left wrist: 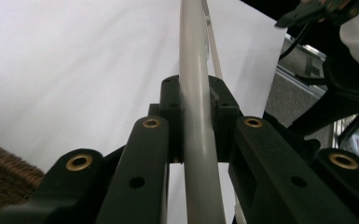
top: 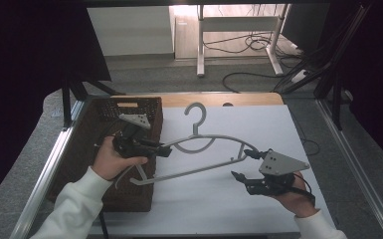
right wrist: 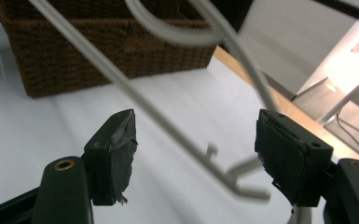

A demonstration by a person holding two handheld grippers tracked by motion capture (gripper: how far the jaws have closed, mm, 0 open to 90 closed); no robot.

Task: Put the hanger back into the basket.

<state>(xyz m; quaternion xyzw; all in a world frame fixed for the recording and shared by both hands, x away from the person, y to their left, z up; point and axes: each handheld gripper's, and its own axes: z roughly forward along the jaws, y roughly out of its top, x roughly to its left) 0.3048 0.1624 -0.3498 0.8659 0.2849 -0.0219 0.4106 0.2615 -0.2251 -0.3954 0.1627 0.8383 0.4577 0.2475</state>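
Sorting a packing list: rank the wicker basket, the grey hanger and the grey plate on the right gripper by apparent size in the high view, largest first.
1. wicker basket, the largest footprint, though partly hidden by the left arm.
2. grey hanger, as long but thin and open.
3. grey plate on the right gripper, clearly smallest.

Basket [top: 129, 194] at table's [top: 273, 129] 9 o'clock edge. Hanger [top: 199, 144] centre, hook toward 12, one end over basket's rim.
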